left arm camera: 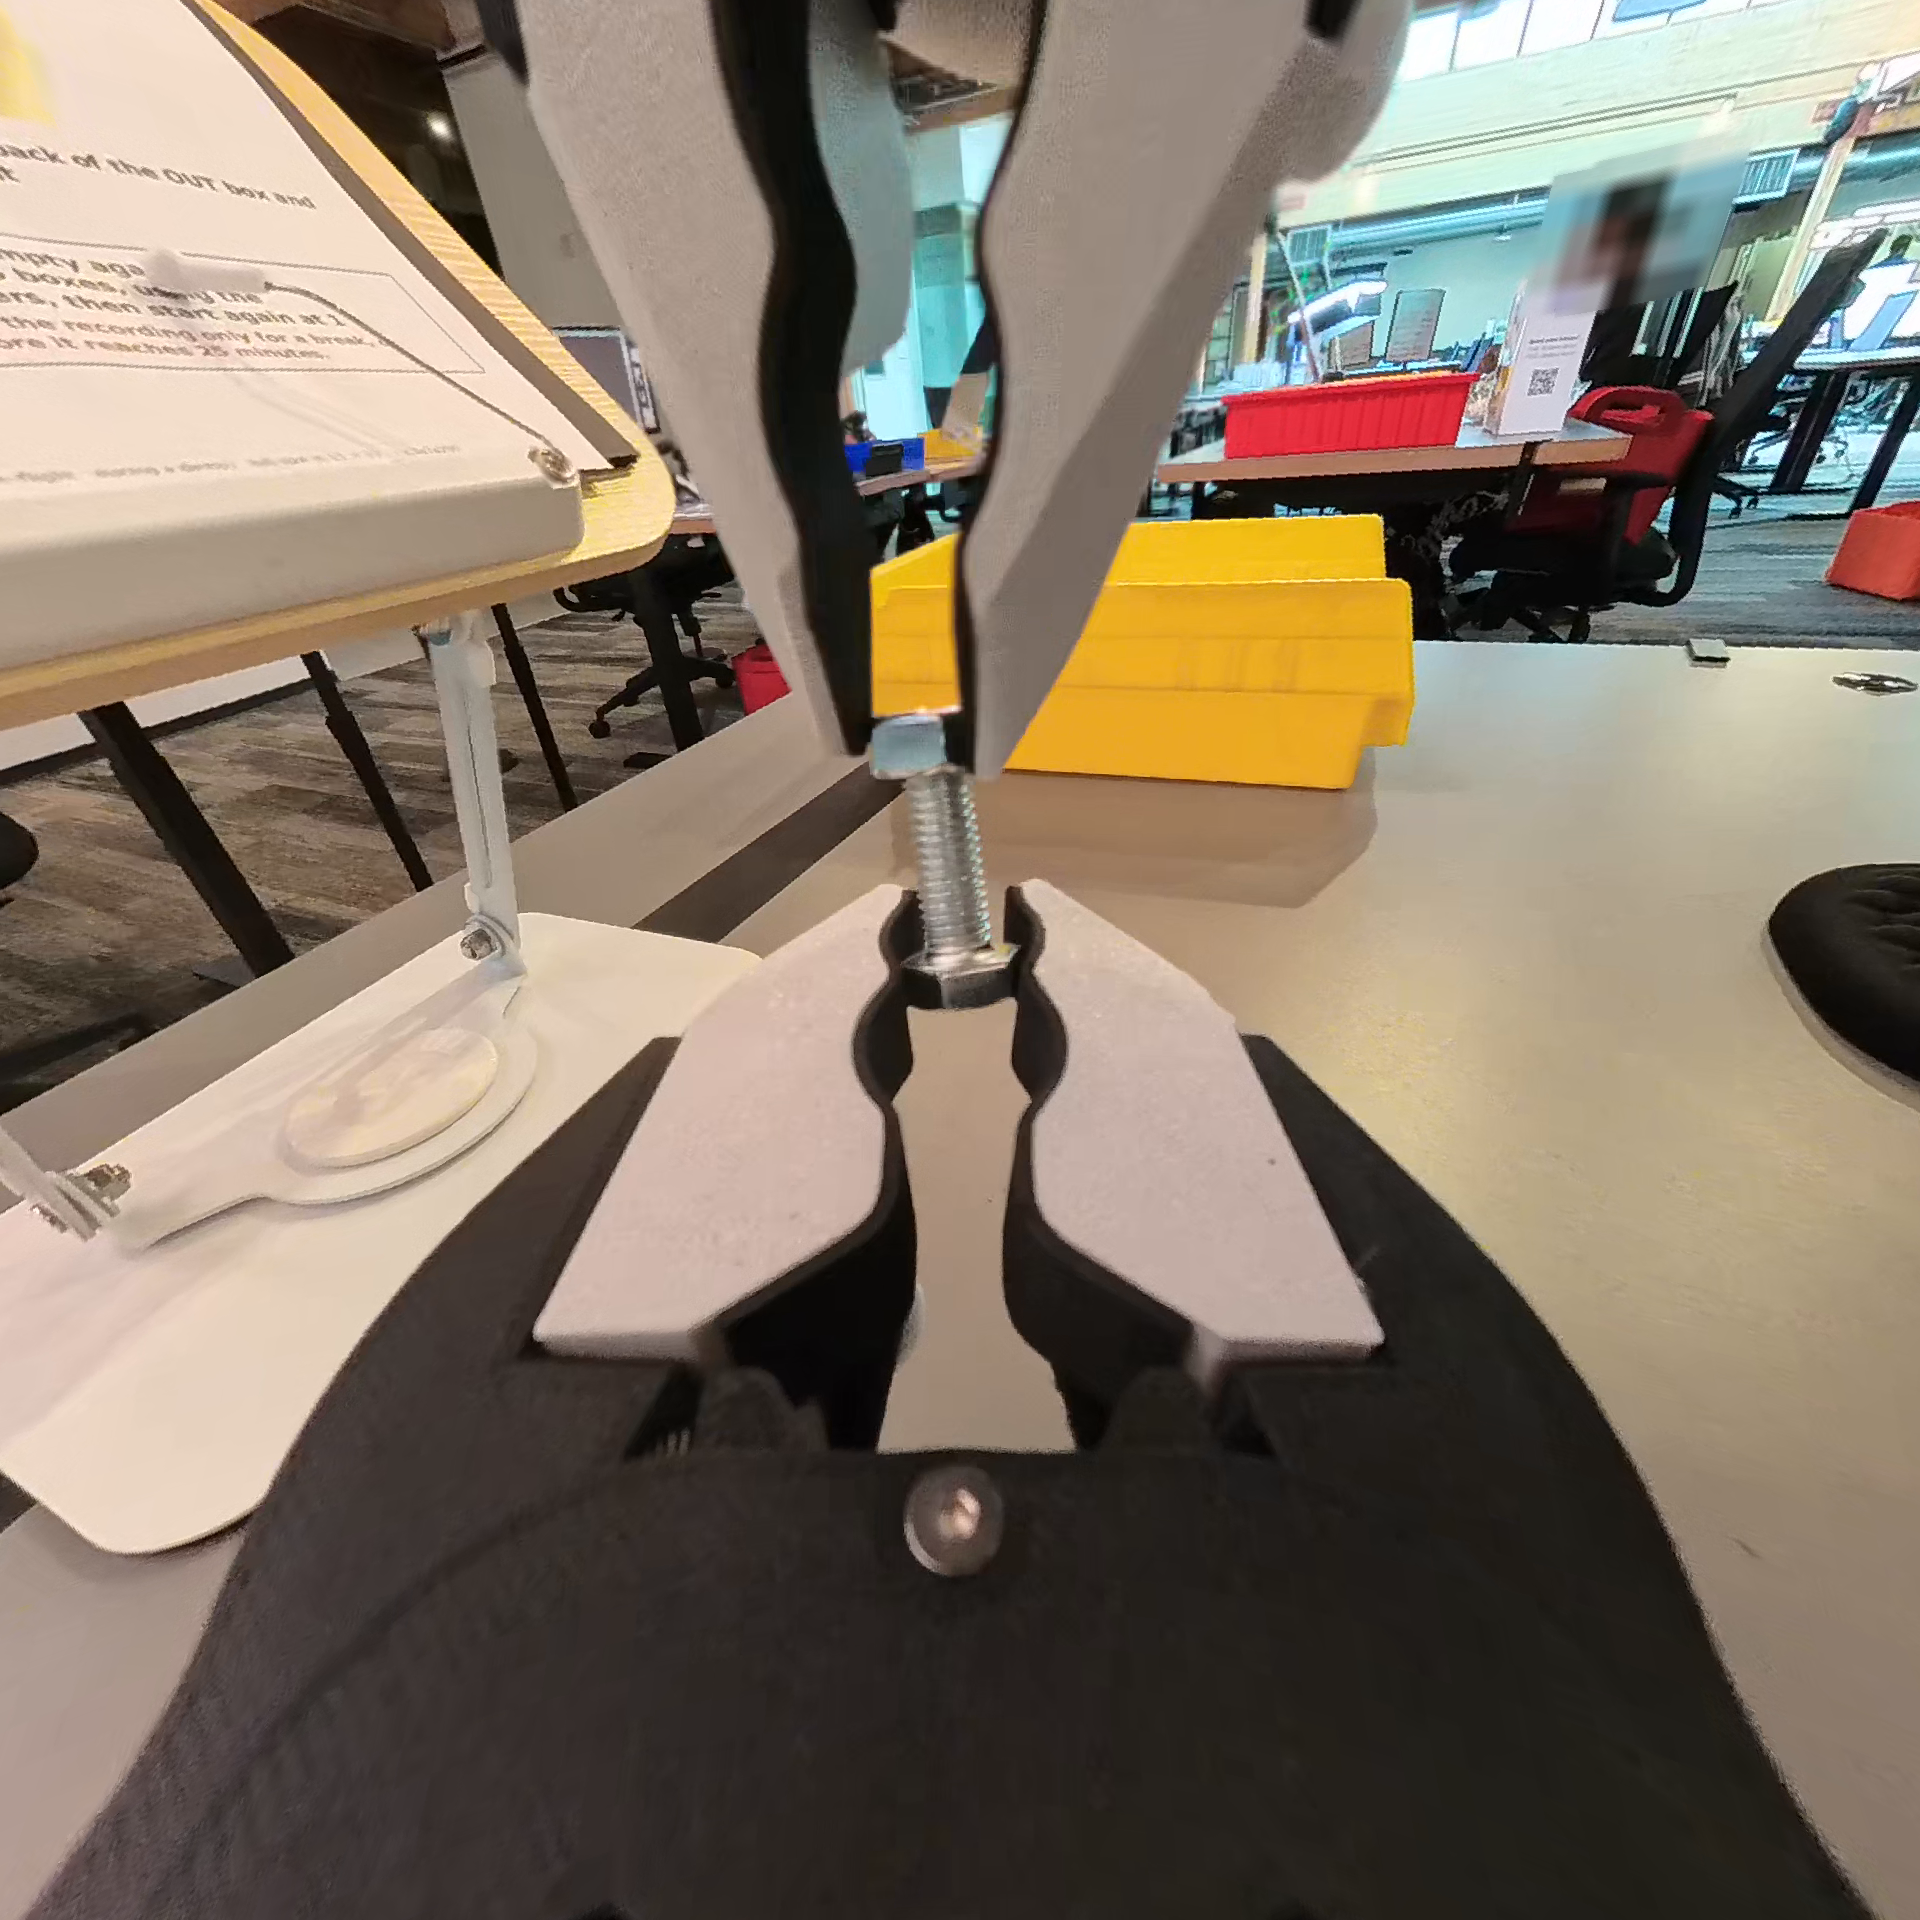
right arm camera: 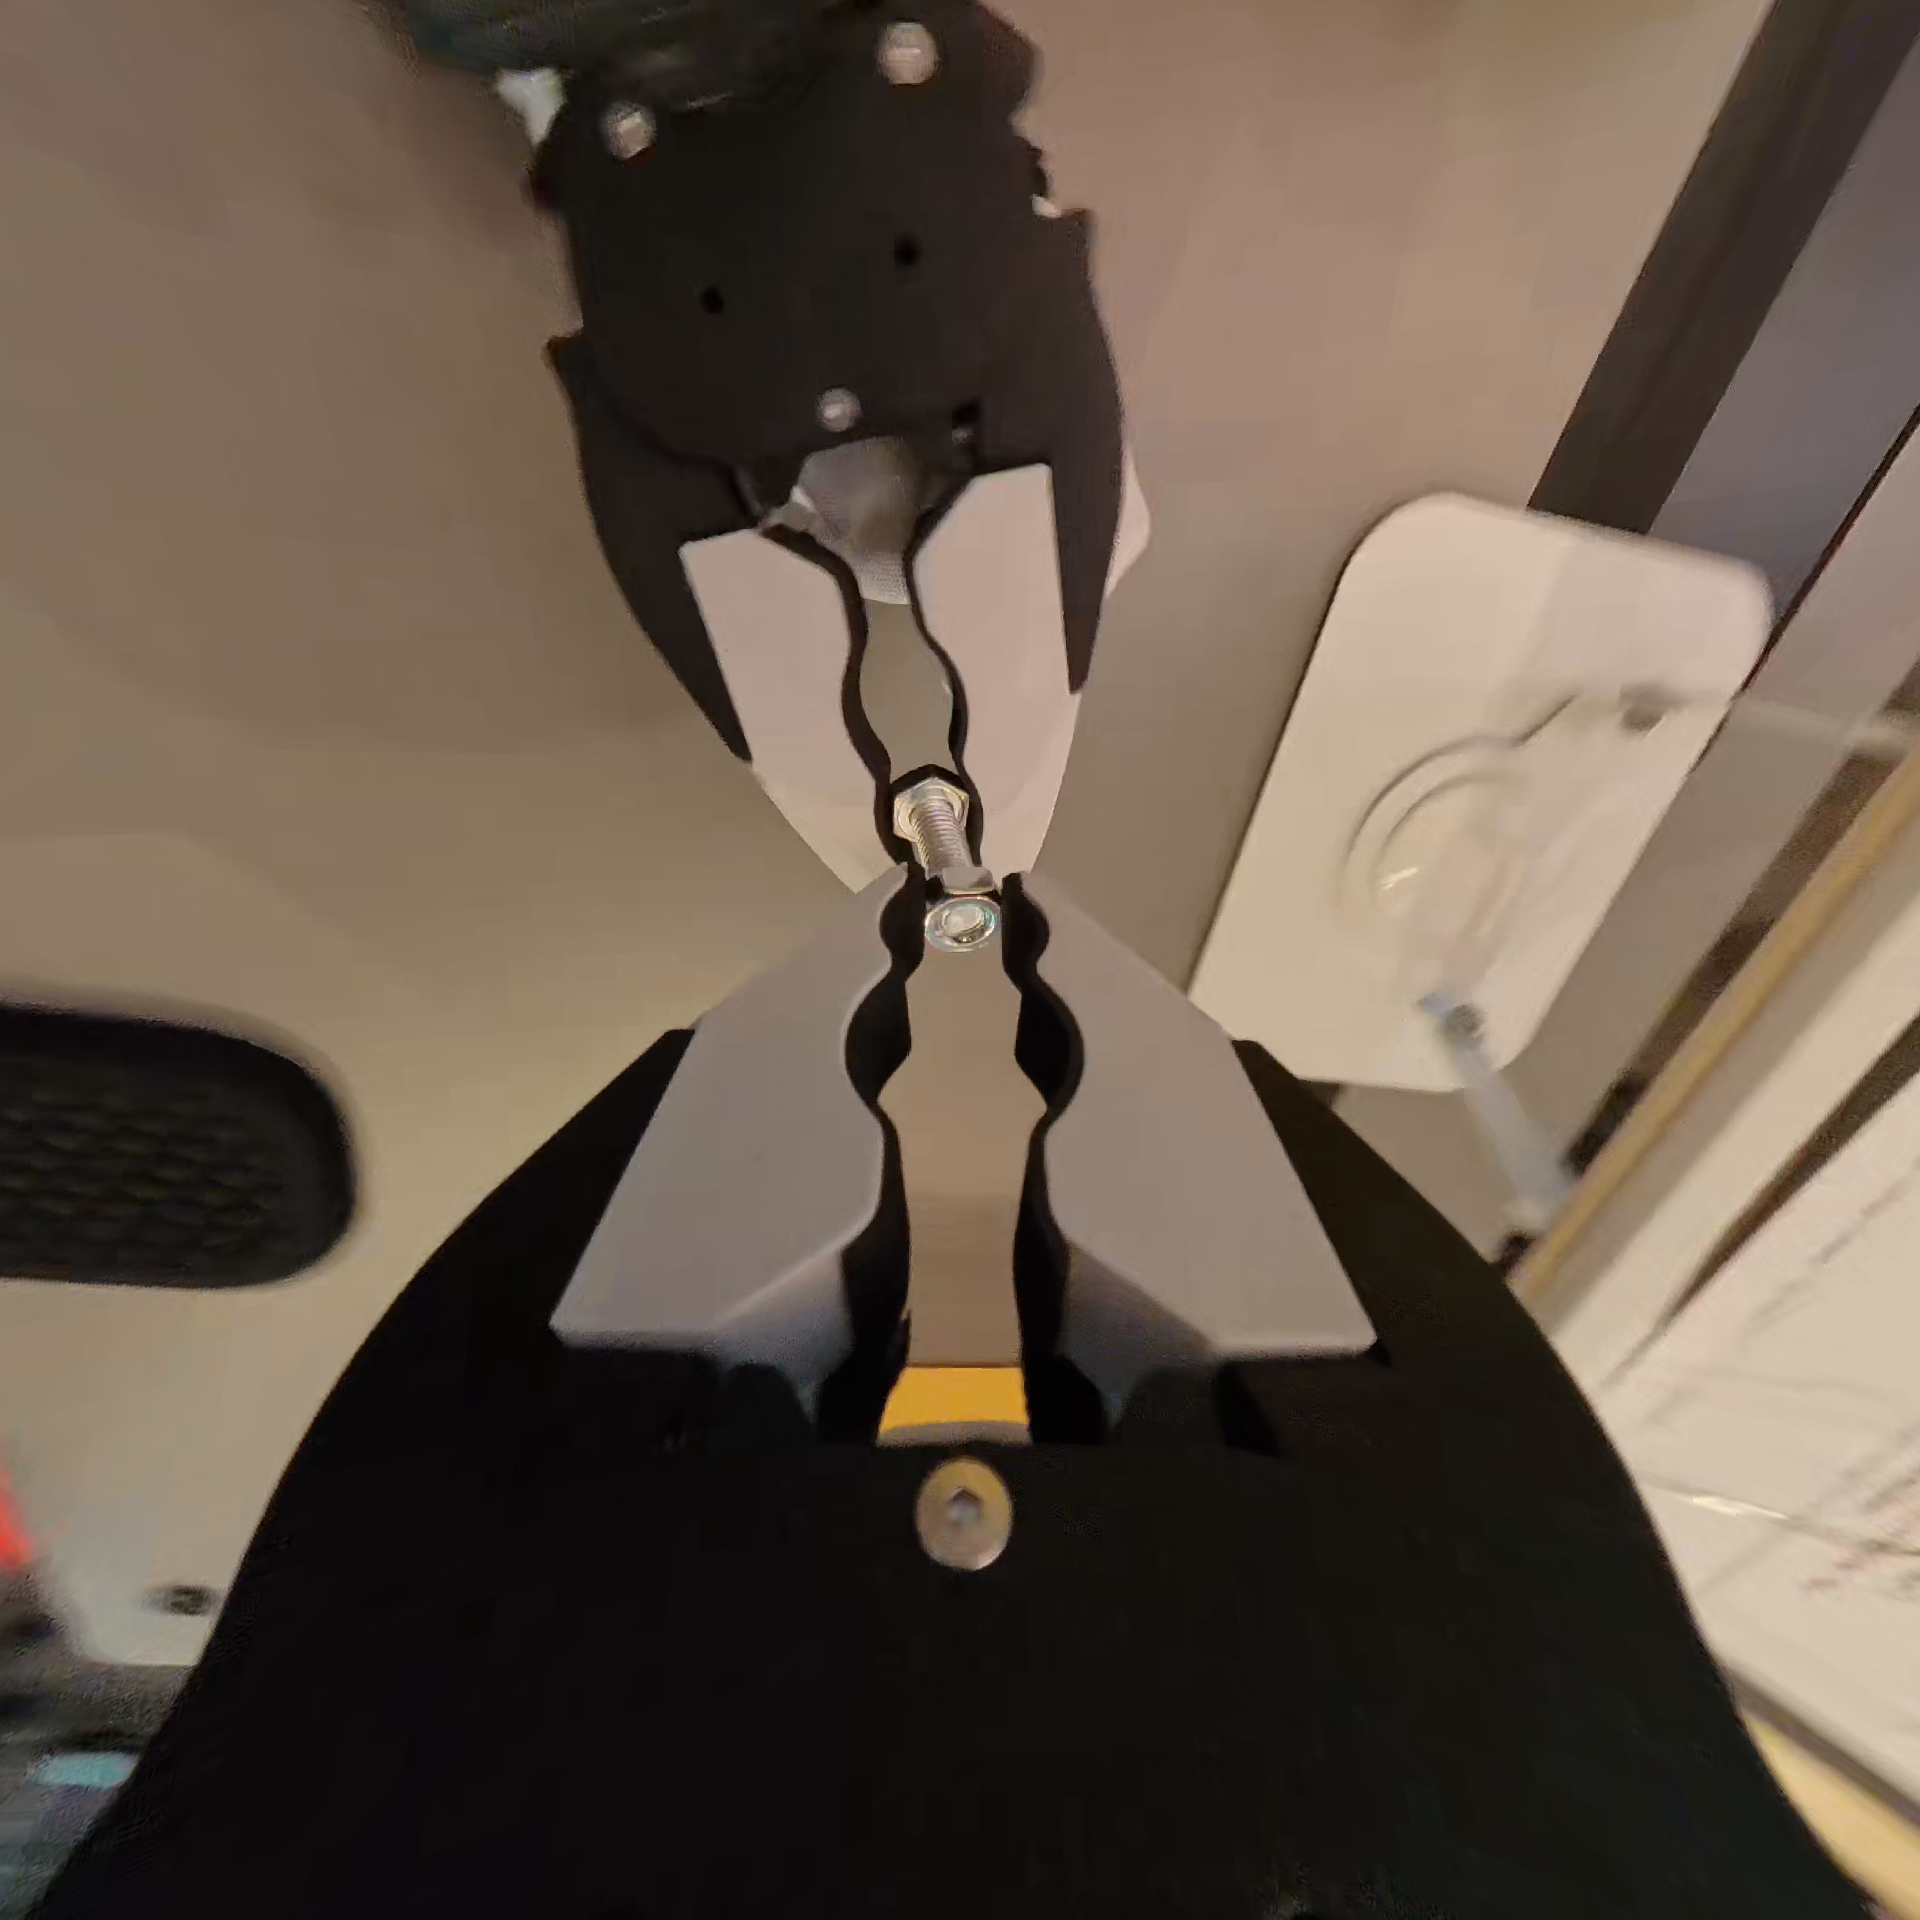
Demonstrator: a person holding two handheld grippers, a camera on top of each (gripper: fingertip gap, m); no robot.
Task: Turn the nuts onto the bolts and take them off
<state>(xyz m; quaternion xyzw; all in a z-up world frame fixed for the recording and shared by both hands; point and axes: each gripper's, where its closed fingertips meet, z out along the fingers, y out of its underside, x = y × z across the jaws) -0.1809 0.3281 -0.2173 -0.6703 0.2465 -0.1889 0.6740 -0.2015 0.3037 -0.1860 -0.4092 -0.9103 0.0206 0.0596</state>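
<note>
With both grippers meeting tip to tip above the tabletop (left arm camera: pixel 1558 1039), the bolt (left arm camera: pixel 948 883) is held upright between them: left gripper (left arm camera: pixel 956 971) has its jaws clamped on the hex head at the bottom, right gripper (left arm camera: pixel 914 743) comes down from above w/ jaws clamped on the nut (left arm camera: pixel 912 750) at the top end of the thread. Split makes sense imo: one side pins the head so the shank can't spin, other side turns the nut, and keeping it mid-air gives wrist room to rotate. Right wrist view looks down the axis: nut (right arm camera: pixel 961 923) nearest, thread running off to the head, which sits in the left gripper (right arm camera: pixel 932 821). Nut looks only just on the thread tip, so prob either first turns going on or last turns coming off; can't tell which from one frame, nor how many threads are engaged since the fingertips cover that. Yellow bin (left arm camera: pixel 1195 665) sits behind on the tabletop, contents hidden by its wall, so no view of other nuts/bolts. White stand (left arm camera: pixel 312 1143) at left carries a tilted instruction board (left arm camera: pixel 260 364), cut off by the frame edge. Black pad (left arm camera: pixel 1849 966) at right also cropped. Right wrist view is motion-blurred at the edges, bkgd hard to read.
</note>
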